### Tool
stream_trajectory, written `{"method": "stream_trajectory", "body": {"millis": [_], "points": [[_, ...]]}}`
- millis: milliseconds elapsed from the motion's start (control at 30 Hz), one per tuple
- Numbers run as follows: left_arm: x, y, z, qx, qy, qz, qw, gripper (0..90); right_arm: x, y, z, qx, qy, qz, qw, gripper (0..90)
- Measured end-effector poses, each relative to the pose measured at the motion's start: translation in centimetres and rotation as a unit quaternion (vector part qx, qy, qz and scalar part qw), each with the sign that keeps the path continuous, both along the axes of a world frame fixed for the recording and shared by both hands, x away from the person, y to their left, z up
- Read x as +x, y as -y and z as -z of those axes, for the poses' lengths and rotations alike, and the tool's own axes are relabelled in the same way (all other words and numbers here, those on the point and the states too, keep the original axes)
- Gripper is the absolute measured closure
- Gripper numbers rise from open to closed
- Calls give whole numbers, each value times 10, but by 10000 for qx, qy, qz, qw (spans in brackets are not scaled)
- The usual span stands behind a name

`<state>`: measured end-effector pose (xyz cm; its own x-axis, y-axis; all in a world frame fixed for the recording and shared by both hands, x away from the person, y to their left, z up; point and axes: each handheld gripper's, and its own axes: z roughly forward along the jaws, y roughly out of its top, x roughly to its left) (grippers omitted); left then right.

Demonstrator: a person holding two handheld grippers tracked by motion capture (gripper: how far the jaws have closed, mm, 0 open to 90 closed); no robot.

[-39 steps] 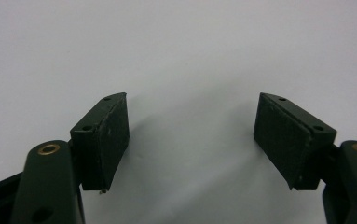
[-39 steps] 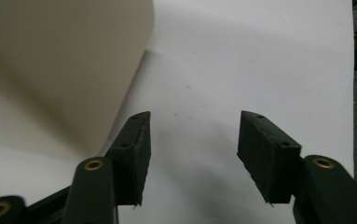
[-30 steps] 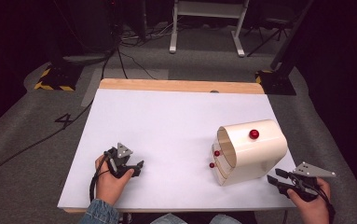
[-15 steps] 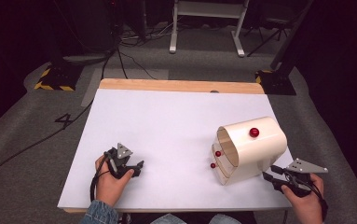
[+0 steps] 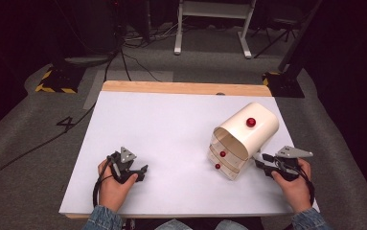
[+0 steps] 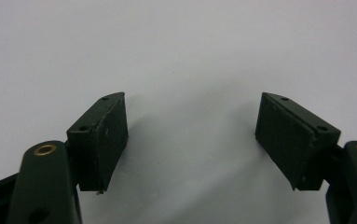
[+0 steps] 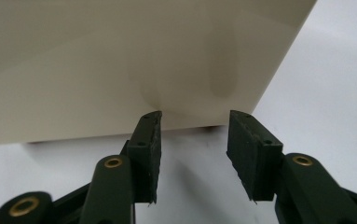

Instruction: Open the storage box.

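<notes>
The cream drawer cabinet (image 5: 266, 133) lies tipped on the white table (image 5: 171, 124), right of its middle. Its drawer front faces the near left, with two red knobs (image 5: 223, 154) on it and a third red knob (image 5: 251, 121) on the side that faces up. It lies where it lay in both earlier pictures. What has changed is the right gripper (image 5: 261, 163). A second ago it was well right of the cabinet, near the table's right edge. It has since travelled in towards the cabinet, and its tips now sit just beside the cabinet's near right corner. Whether they touch it cannot be told from the high view. The right hand (image 5: 293, 184) has come in behind the gripper. In the right gripper view the cabinet's pale wall (image 7: 120, 60) stands close ahead of the right gripper (image 7: 192, 154). That gripper's jaws have just been drawing together. A gap remains between the pads, with only bare table in it, and they pinch nothing. Far to the left of the cabinet, the left gripper (image 5: 142, 173) rests on the table in the left hand (image 5: 114, 184), in the same spot as before. In the left gripper view the left gripper (image 6: 190, 135) has its jaws spread wide, with plain white table between them and nothing held.
</notes>
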<state>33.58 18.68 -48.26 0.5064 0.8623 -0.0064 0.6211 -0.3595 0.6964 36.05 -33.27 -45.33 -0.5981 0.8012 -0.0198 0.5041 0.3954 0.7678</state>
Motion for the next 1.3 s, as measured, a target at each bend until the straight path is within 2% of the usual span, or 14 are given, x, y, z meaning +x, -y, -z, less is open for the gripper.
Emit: {"method": "stream_trajectory", "body": {"millis": [233,333,400,500,667,800,833,933,967,1100,1300], "points": [[0,0,0,-3,-2,0,10000,255,17,-21,4,49,122,109,9999,548],[0,0,0,1,5,2,10000,255,18,-23,5,-7,164,182,9997,475],[0,0,0,2,9,1,10000,255,18,-20,4,66,154,195,9997,446],[-1,1,0,29,14,-5,10000,254,15,-11,3,-49,205,288,9994,422],[-1,4,-3,119,31,22,9999,275,10,13,10,-75,46,529,9986,403],[-1,8,-6,75,81,122,9999,276,9,28,16,-25,-37,705,9975,383],[-2,12,-9,-10,79,196,9998,276,10,34,20,27,-87,773,9970,361],[-4,20,-15,1,148,359,9992,277,12,35,26,-50,-185,774,9968,334],[-4,20,-15,1,148,359,9992,277,11,34,27,-69,-158,766,9969,333],[-9,38,-26,-119,266,657,9974,277,11,34,27,-88,-145,772,9969,332],[-18,69,-40,-339,568,1041,9924,288,11,34,27,-101,-132,774,9969,332]]}}
